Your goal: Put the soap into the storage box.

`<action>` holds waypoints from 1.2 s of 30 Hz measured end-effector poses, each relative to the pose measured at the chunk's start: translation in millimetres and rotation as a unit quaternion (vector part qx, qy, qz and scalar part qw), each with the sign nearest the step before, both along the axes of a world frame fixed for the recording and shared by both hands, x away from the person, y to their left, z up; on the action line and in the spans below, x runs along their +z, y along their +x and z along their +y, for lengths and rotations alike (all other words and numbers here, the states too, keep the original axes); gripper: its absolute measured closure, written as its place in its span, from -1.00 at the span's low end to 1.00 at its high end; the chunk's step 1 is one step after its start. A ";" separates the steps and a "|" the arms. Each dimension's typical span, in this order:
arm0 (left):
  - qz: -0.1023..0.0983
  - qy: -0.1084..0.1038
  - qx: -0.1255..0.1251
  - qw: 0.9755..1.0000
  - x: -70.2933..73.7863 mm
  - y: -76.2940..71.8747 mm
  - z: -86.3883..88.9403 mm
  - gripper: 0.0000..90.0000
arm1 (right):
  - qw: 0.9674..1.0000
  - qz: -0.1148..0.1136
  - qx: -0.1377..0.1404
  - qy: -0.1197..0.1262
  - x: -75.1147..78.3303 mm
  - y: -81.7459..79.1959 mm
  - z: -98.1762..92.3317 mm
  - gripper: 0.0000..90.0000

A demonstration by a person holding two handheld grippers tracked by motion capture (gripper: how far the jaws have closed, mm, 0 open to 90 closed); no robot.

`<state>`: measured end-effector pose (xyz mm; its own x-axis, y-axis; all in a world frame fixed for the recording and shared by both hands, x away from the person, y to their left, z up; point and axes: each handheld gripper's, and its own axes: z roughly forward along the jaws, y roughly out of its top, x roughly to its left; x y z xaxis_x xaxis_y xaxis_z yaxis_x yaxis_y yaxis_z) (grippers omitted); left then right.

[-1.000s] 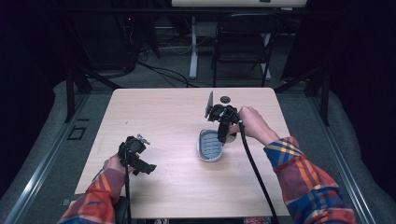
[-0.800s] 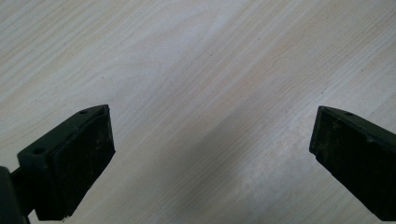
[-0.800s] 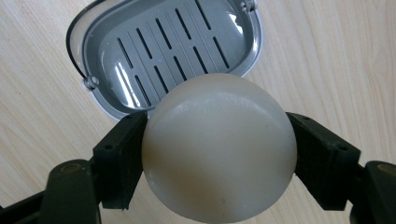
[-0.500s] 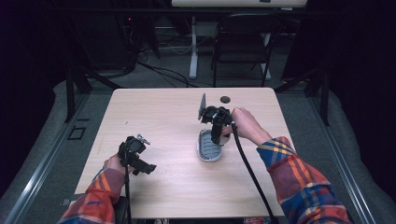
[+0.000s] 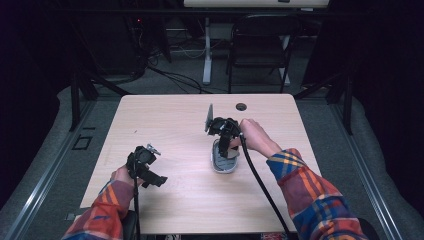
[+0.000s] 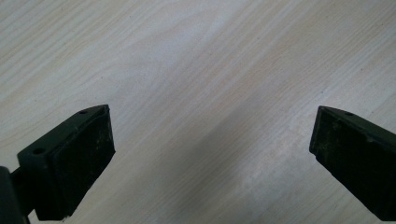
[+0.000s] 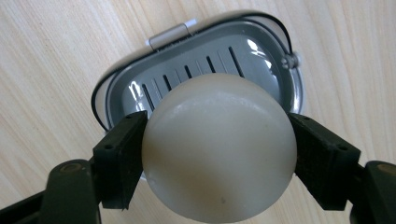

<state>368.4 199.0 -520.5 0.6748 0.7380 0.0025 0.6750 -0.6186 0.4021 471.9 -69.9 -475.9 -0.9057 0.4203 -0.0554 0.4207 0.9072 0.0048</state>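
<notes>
A round cream bar of soap (image 7: 219,149) is clamped between the two black jaws of my right gripper (image 7: 218,156), which is shut on it. Just beyond it lies an open grey soap dish (image 7: 261,51) with a slotted floor and a clear rim. In the high view my right gripper (image 5: 226,146) hangs directly over the soap dish (image 5: 224,165) in the middle of the table. Near the front left edge, my left gripper (image 5: 156,179) is held low. Its jaws stand wide apart in the left gripper view, where the gripper (image 6: 210,154) faces bare wood and holds nothing.
The light wooden table (image 5: 170,125) has a round cable hole (image 5: 241,106) near its far edge. A black cable (image 5: 260,185) trails from my right gripper toward the front edge. A dark chair (image 5: 260,47) stands behind the table.
My right gripper has moved left and slightly nearer with the soap, ending over the soap dish. The left gripper has stayed put.
</notes>
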 end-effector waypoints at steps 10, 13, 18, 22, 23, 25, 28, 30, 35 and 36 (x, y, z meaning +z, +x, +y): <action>-0.001 0.000 0.000 1.000 0.1 -0.2 -0.2 -1.00 | 1.000 0.005 0.001 0.010 -11.2 0.4 5.6 -0.46; -0.001 0.000 0.000 1.000 0.1 -0.2 -0.1 -1.00 | 1.000 0.008 0.002 0.011 -13.1 0.5 6.1 -0.46; 0.000 0.000 0.000 1.000 0.1 -0.1 -0.1 -1.00 | 1.000 0.010 0.001 0.011 -18.3 -0.5 6.2 -0.46; 0.000 0.000 0.000 1.000 0.2 -0.3 -0.2 -1.00 | 1.000 0.010 -0.002 0.014 -20.4 -0.1 5.2 -0.46; 0.000 0.000 0.000 1.000 0.2 -0.3 -0.2 -1.00 | 1.000 0.012 -0.002 0.017 -20.9 0.3 4.6 -0.46; 0.000 0.000 0.000 1.000 0.1 -0.2 -0.2 -1.00 | 1.000 0.014 -0.004 0.017 -21.2 0.5 4.2 -0.46; 0.000 0.000 0.000 1.000 0.1 -0.1 -0.3 -1.00 | 1.000 0.014 -0.006 0.018 -23.3 0.4 3.1 -0.46; -0.001 -0.001 -0.001 1.000 0.4 -0.4 -0.2 -1.00 | 1.000 0.014 -0.009 0.022 -24.5 -0.1 2.8 -0.46; -0.002 -0.002 -0.001 1.000 0.6 -0.4 0.1 -1.00 | 1.000 0.015 -0.010 0.019 -26.8 -0.3 1.2 -0.46; -0.002 -0.002 -0.001 1.000 0.6 -0.4 0.0 -1.00 | 1.000 0.014 -0.009 0.020 -26.1 -0.5 0.9 -0.46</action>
